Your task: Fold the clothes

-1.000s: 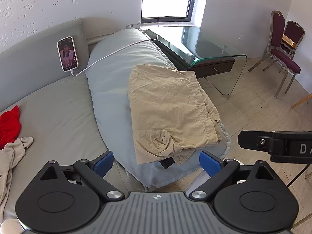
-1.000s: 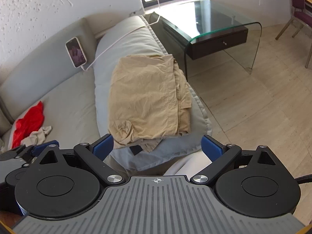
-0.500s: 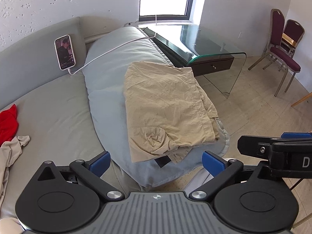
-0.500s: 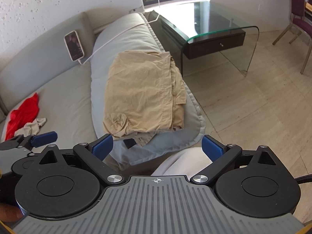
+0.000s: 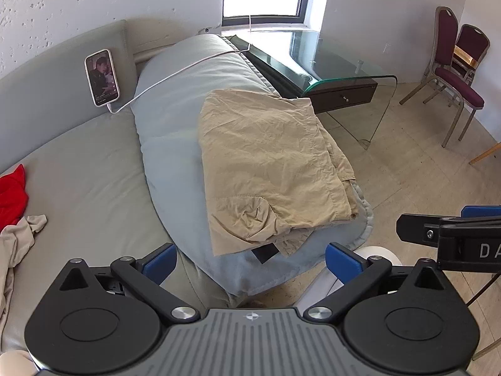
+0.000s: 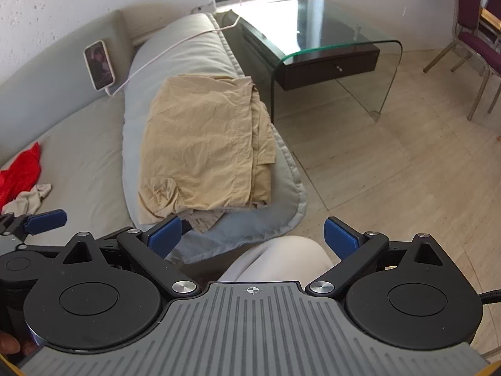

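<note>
**Folded tan garment on grey cushion, both grippers held back**

Item 1. Tan, crinkled cotton garment (image 5: 269,163), folded into a rough rectangle of several layers. Top face fairly flat with fine creases throughout; stacked hems show along its right edge; the near left corner is bunched into a puckered knot. A frayed lower layer and a small dark rectangular tag (image 5: 264,252) stick out from under the near edge. No writing on the tag can be read. The garment lies on a long blue-grey padded cushion (image 5: 175,131), toward that cushion's near end, on the side facing the floor.

Item 2. Left gripper (image 5: 250,261), black with blue finger pads: jaws spread wide, holding nothing, short of the cushion's near end.

Item 3. Right gripper (image 6: 252,236), same build: jaws spread wide, empty, near the garment's front edge but not touching it. Its black body, seen in the left wrist view, bears white letters "DA", cut off by the frame edge.

Item 4. Grey sofa seat (image 5: 87,181), carrying the cushion, a crumpled red cloth (image 5: 12,192) and a beige cloth (image 5: 15,244) at the far left, touching each other.

Item 5. White-cased smartphone (image 5: 102,77), propped upright against the sofa back, screen lit, white cable (image 5: 188,65) plugged in and running across the cushion.

Item 6. Curved glass side table (image 6: 338,40) with a dark drawer, just beyond the cushion.
</note>
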`<state>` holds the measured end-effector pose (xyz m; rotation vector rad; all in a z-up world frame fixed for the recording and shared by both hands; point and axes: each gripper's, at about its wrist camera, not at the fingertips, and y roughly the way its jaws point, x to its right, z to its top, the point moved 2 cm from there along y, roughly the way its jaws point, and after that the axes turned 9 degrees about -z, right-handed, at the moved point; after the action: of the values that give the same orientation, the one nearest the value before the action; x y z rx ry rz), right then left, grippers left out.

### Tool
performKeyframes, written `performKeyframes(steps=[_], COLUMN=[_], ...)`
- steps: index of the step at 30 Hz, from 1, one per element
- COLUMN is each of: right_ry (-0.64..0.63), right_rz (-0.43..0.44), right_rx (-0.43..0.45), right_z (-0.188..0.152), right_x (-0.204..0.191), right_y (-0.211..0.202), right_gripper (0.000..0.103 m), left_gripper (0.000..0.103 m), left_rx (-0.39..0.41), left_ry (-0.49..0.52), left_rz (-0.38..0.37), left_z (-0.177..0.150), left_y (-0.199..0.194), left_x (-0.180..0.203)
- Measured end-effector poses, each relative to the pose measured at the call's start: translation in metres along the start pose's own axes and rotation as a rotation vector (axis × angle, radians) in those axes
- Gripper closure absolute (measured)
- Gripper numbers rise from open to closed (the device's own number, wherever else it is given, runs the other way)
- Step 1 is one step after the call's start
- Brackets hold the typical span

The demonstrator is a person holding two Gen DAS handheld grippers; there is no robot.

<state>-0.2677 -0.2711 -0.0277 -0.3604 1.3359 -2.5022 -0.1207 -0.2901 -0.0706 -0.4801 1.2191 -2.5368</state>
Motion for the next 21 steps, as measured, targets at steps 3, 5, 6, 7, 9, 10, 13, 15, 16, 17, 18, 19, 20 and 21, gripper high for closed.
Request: performKeyframes(steps=[3,5,6,7,9,10,13,15,16,17,18,19,20,21], right_ry=[-0.004,-0.003,-0.002,-0.003,-0.008,-0.011,-0.018,-0.023,-0.026,-0.027,-0.027,-0.027,-0.027,-0.027], right_rz=[-0.008,-0.011,-0.010,-0.010,-0.013,-0.014,-0.015,-0.018,-0.018,-0.017,-0.015,-0.013,-0.009,-0.005], right_rx=[-0.006,-0.009,-0.010,-0.010,-0.008,-0.008,-0.001,0.004,0.006,0.007,0.007,0.007,0.004,0.002], right_z=[0.0003,0.0000,0.0003,0.0007,0.0014,0.0020,0.0047,0.0063,0.0072,0.0079,0.0085,0.0087,0.0084,0.0080], right_x=[0.0008,0.0010,0.0010,0.0011,0.0010,0.0010,0.0014,0.0013,0.0011,0.0011,0.0011,0.0008,0.0003,-0.0002], right_y=[0.0026,0.0039,0.0043,0.0042,0.0038,0.0034,0.0013,-0.0007,-0.0014,-0.0016,-0.0015,-0.0012,-0.0007,-0.0002], right_gripper=[0.005,0.005,0.005,0.005,0.005,0.005,0.005,0.005,0.005,0.005,0.005,0.005,0.005,0.005], left_gripper=[0.001,0.001,0.001,0.001,0.001,0.001,0.001,0.001,0.001,0.001,0.001,0.001,0.001,0.001], left_rx=[-0.010,-0.017,-0.020,-0.024,-0.028,-0.027,-0.017,-0.011,-0.009,-0.008,-0.007,-0.006,-0.005,-0.004], left_ry=[-0.008,-0.011,-0.011,-0.012,-0.012,-0.010,0.000,0.005,0.006,0.007,0.009,0.013,0.016,0.018], left_rz=[-0.004,-0.004,-0.003,-0.003,-0.005,-0.004,0.002,0.001,-0.002,-0.005,-0.008,-0.011,-0.014,-0.015], left_z=[0.0004,0.0008,0.0012,0.0017,0.0031,0.0040,0.0063,0.0072,0.0072,0.0072,0.0071,0.0068,0.0066,0.0064], left_y=[0.0011,0.0014,0.0014,0.0014,0.0006,-0.0001,-0.0025,-0.0031,-0.0032,-0.0035,-0.0037,-0.0037,-0.0037,-0.0038], left_x=[-0.0020,-0.0024,-0.0024,-0.0023,-0.0017,-0.0011,0.0008,0.0020,0.0024,0.0024,0.0028,0.0033,0.0039,0.0043])
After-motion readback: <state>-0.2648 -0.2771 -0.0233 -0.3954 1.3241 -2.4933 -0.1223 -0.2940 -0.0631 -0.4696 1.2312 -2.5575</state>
